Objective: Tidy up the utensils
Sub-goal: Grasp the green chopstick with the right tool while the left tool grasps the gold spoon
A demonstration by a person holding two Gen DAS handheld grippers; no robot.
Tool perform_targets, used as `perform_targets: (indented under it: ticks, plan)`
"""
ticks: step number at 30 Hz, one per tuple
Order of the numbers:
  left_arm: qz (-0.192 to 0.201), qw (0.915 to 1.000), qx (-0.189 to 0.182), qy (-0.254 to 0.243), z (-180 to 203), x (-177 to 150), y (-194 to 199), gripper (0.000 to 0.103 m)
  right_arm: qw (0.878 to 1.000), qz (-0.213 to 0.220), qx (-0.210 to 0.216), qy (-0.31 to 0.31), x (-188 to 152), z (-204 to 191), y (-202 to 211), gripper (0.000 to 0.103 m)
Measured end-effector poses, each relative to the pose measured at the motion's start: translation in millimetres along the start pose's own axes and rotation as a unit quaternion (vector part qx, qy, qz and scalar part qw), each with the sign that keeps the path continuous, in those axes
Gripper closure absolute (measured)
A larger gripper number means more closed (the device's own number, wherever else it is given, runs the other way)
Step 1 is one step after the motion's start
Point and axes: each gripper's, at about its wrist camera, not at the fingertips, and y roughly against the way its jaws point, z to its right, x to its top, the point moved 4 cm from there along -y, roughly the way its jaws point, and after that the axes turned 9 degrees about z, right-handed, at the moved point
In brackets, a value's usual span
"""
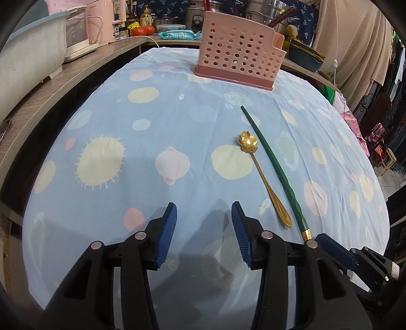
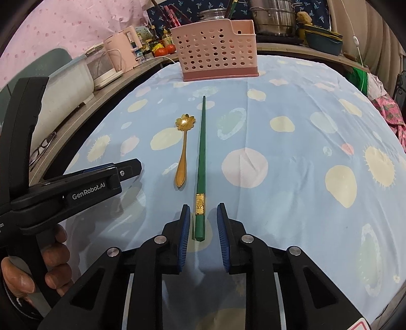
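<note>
A green chopstick (image 2: pixel 201 152) with a gold band lies lengthwise on the blue patterned tablecloth (image 2: pixel 291 127). Its thick end sits between the jaws of my right gripper (image 2: pixel 203 207), which is open, with a gap on each side of the stick. A gold flower-shaped spoon (image 2: pixel 183 149) lies just left of the chopstick. My left gripper (image 1: pixel 205 205) is open over bare cloth, left of the spoon (image 1: pixel 261 175) and chopstick (image 1: pixel 274 167). A pink perforated utensil basket (image 1: pixel 238 50) stands upright at the table's far side. A person's hand (image 2: pixel 53 256) grips the left tool.
A grey counter (image 1: pixel 63 83) runs along the left with white appliances, a pink kettle (image 2: pixel 121 50) and eyeglasses (image 2: pixel 43 149). Tomatoes (image 1: pixel 146 30), bottles and steel pots (image 2: pixel 276 15) crowd the back. The table drops off at the right beside hanging clothes.
</note>
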Motion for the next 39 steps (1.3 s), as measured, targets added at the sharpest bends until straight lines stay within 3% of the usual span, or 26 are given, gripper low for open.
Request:
perform_targets:
  ticks: [5,13,25,30,33,35,39]
  plan:
    - [0.000,1.0000,0.000,-0.001,1.6,-1.5,0.8,0.055,1.000,0.000,-0.008,-0.003,-0.8,4.2,-0.9,0.095]
    - [0.001,0.9999,-0.011,-0.001,8.1,-3.2,3.1,0.046,0.999,0.012,-0.023,-0.021,1.1,15.9,4.0,0.096]
    - [-0.008,0.9981,-0.058,-0.019,48.8,-5.7,-6.0,0.047,0.998,0.018,-0.035,-0.058,3.7,39.8,7.5,0.096]
    - [0.000,0.9983,-0.049,-0.033,56.3,-5.7,-10.8,0.058,0.998,0.017,-0.033,-0.059,2.8,40.6,7.0,0.096]
    - [0.006,0.9983,-0.039,-0.043,56.7,-7.2,-10.6,0.074,0.998,0.017,-0.033,-0.059,2.3,40.7,6.7,0.095]
    - [0.006,0.9982,-0.041,-0.043,55.1,-8.2,-9.4,0.091,0.998,0.017,-0.032,-0.060,2.2,40.8,7.0,0.095]
    - [-0.001,0.9982,-0.052,-0.032,49.3,-8.2,-5.6,0.093,0.998,0.017,-0.031,-0.060,1.9,40.2,7.7,0.095]
